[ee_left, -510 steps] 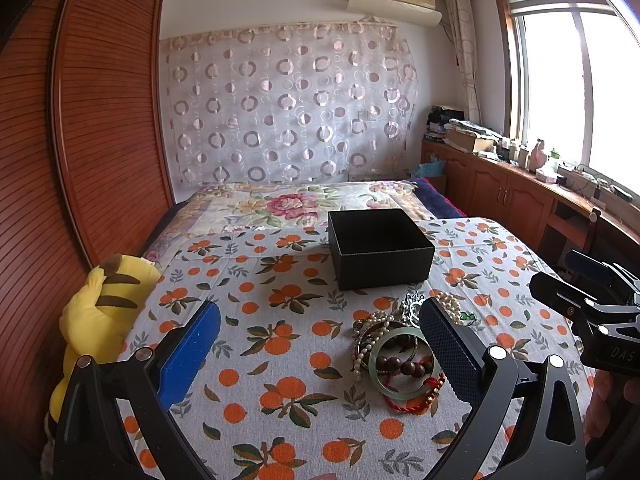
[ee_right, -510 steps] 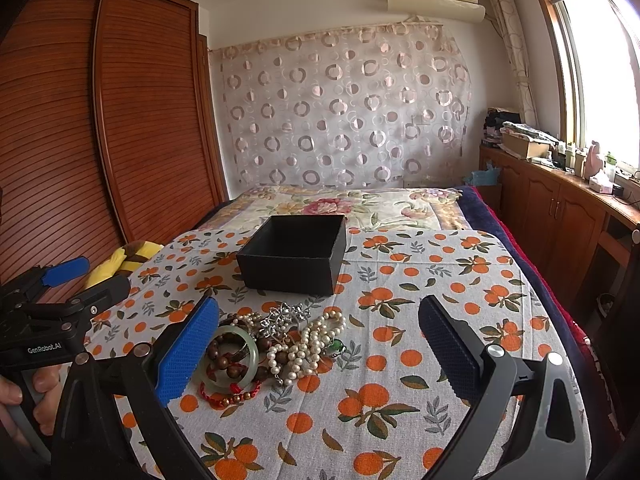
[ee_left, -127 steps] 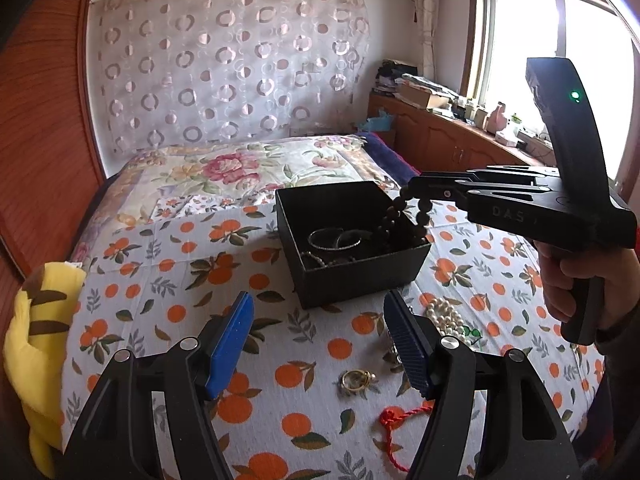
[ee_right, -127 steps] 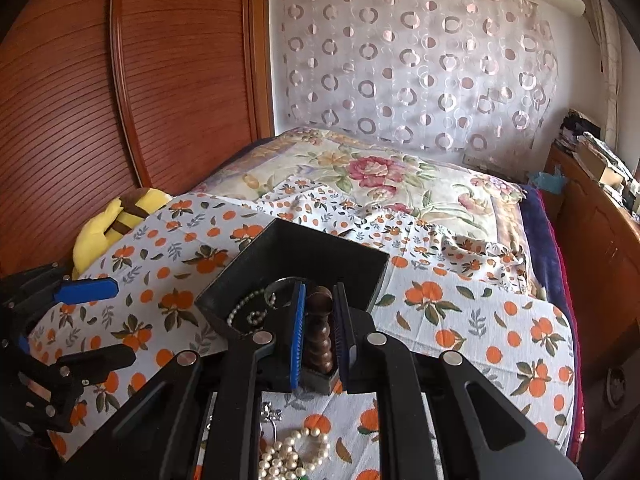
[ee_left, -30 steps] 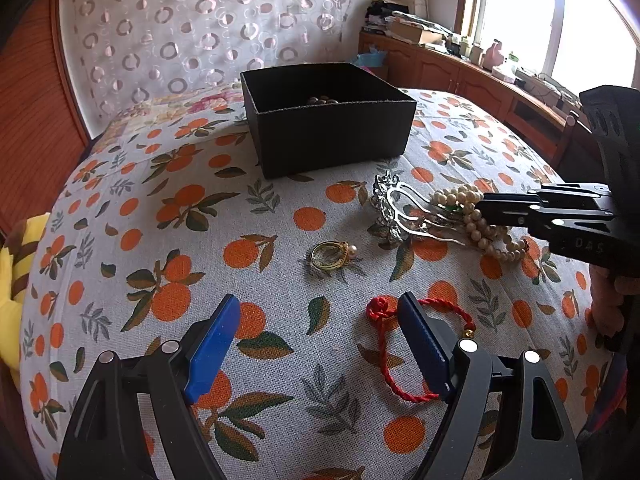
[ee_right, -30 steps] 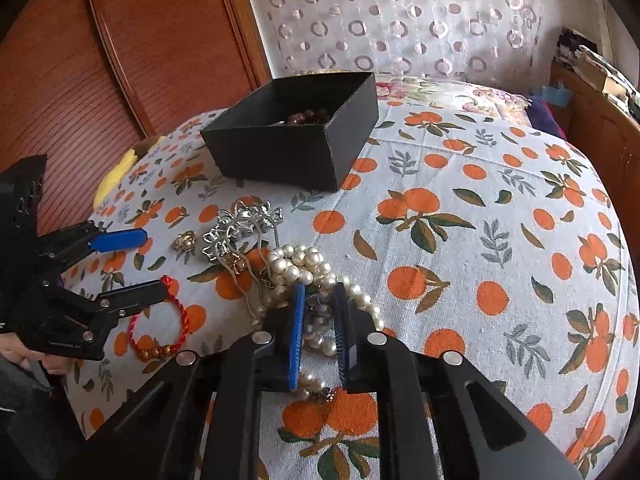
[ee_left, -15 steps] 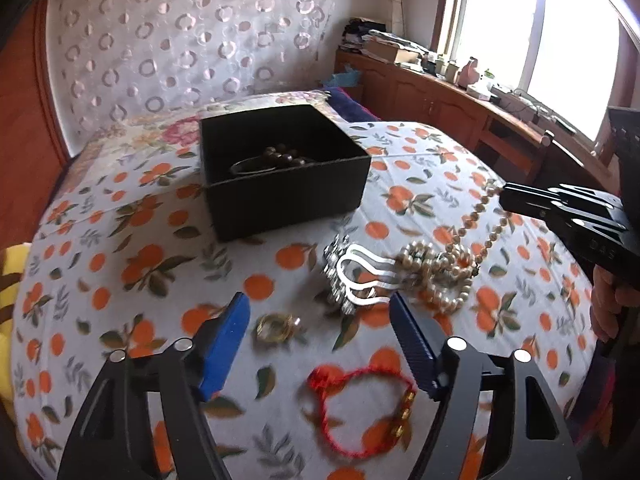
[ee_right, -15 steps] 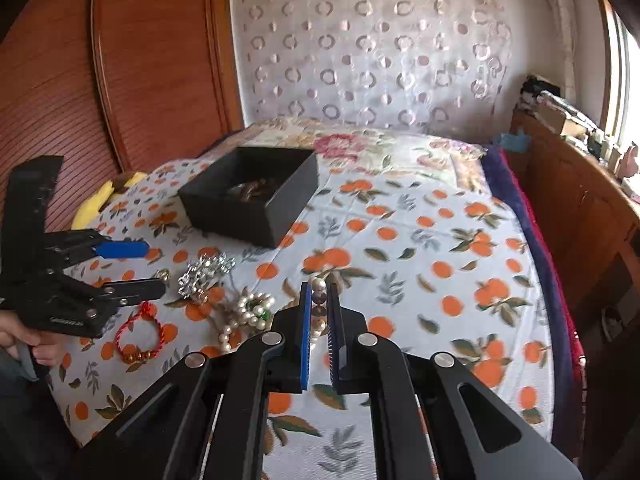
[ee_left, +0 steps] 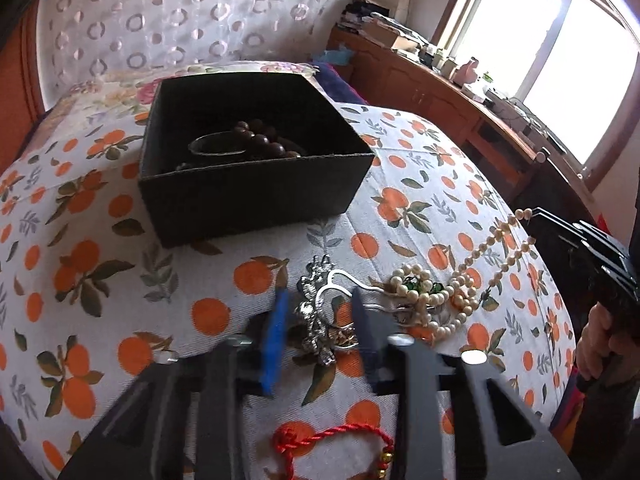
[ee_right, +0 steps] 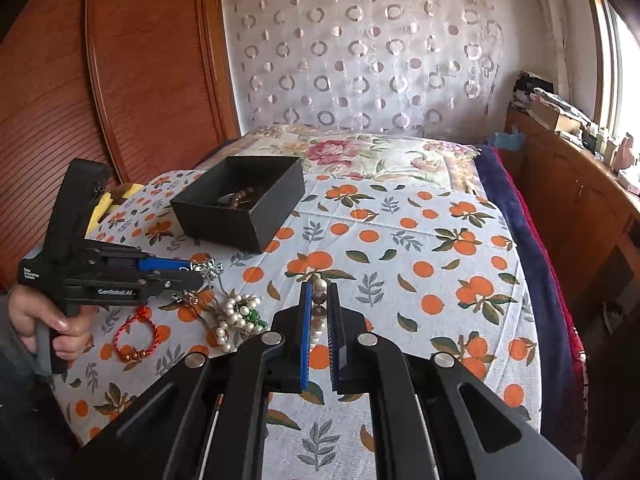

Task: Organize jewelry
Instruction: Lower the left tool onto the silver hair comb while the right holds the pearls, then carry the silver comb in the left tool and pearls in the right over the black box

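Right gripper [ee_right: 319, 312] is pinching the pearl necklace [ee_left: 460, 284] by one loop. The rest trails down to the bedspread [ee_left: 420, 208], heaped against the silver hair comb [ee_left: 320, 312]. Left gripper [ee_left: 318, 330] straddles that comb, fingers narrowed around it; contact looks likely, but blur hides it. Main risk: the pearls seem tangled with the comb's prongs, so lifting either piece could drag the other, snap the string, or slip it from the pads short of the black box [ee_left: 248, 196]. The red cord bracelet [ee_right: 136, 336] lies nearby, apart.

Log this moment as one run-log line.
right claw: shut on pearl necklace | left claw: open around silver hair comb | black box: holds beads
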`<act>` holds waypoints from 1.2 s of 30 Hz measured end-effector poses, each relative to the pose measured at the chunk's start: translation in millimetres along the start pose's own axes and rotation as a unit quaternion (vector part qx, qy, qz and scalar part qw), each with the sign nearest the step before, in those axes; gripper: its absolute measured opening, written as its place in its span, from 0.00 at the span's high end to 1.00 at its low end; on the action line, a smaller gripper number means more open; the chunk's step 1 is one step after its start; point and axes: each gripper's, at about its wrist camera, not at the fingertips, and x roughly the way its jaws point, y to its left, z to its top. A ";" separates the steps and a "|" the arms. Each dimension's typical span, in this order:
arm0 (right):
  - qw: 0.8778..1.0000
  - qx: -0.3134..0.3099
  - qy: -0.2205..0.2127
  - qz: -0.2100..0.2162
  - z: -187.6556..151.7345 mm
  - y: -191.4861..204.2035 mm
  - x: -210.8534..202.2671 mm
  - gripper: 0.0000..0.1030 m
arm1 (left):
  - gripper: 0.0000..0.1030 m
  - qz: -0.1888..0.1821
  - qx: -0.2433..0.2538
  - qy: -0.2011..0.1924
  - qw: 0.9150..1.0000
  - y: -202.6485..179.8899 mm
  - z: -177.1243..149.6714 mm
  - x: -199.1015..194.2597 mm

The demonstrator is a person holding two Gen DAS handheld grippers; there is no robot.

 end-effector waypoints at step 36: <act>0.993 -0.054 -0.097 0.033 96.8 49.2 -43.4 0.92 | 0.93 0.107 0.061 -0.164 0.979 -21.9 24.3 -102.3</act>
